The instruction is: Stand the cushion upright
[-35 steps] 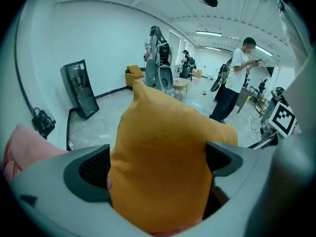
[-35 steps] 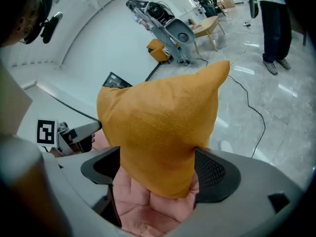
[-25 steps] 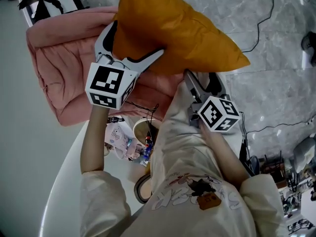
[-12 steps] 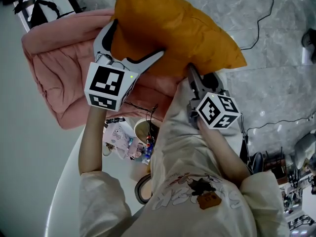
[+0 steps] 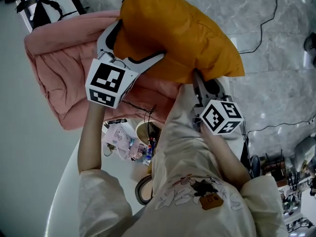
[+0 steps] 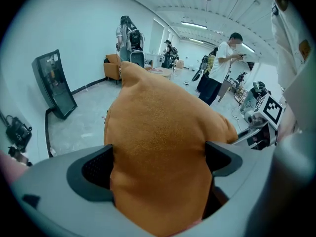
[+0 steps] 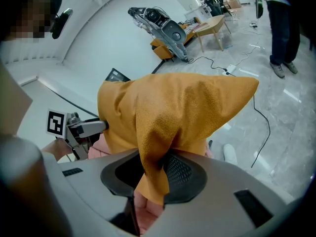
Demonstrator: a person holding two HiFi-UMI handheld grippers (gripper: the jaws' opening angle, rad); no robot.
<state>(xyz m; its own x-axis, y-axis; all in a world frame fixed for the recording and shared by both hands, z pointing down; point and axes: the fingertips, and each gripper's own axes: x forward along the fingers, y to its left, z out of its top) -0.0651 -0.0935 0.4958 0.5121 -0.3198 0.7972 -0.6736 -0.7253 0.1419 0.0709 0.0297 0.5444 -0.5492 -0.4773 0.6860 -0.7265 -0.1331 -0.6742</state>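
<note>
Right gripper (image 5: 199,81) is nearest to the person, low at the right. Its jaws have just been closing; now they stand narrow and pinch a thin fold of the orange cushion (image 5: 182,28) at its near edge. In the right gripper view this fold hangs down between the two dark pads (image 7: 183,174), and the rest of the cushion (image 7: 182,107) spreads above them with one corner pointing to the right.

A little further, at the left, the left gripper (image 5: 140,39) holds the thick body of the same cushion. Its jaws stand wide, one on each side, and both pads press into the fabric (the stuffing bulges out between them). In the left gripper view the cushion (image 6: 158,132) rises away from the gripper (image 6: 158,168) like a hill and fills the middle of the view.

The cushion is held over a pink quilt (image 5: 59,68), which lies crumpled under it and to the left. I cannot tell if the lower edge of the cushion touches the quilt.

Beyond the cushion is the grey marble floor (image 5: 276,78) with a thin black cable (image 5: 269,19) across it. Far away in the left gripper view a black screen (image 6: 54,83) leans at the white wall on the left, and a person in a white shirt (image 6: 224,63) stands at the right.
</note>
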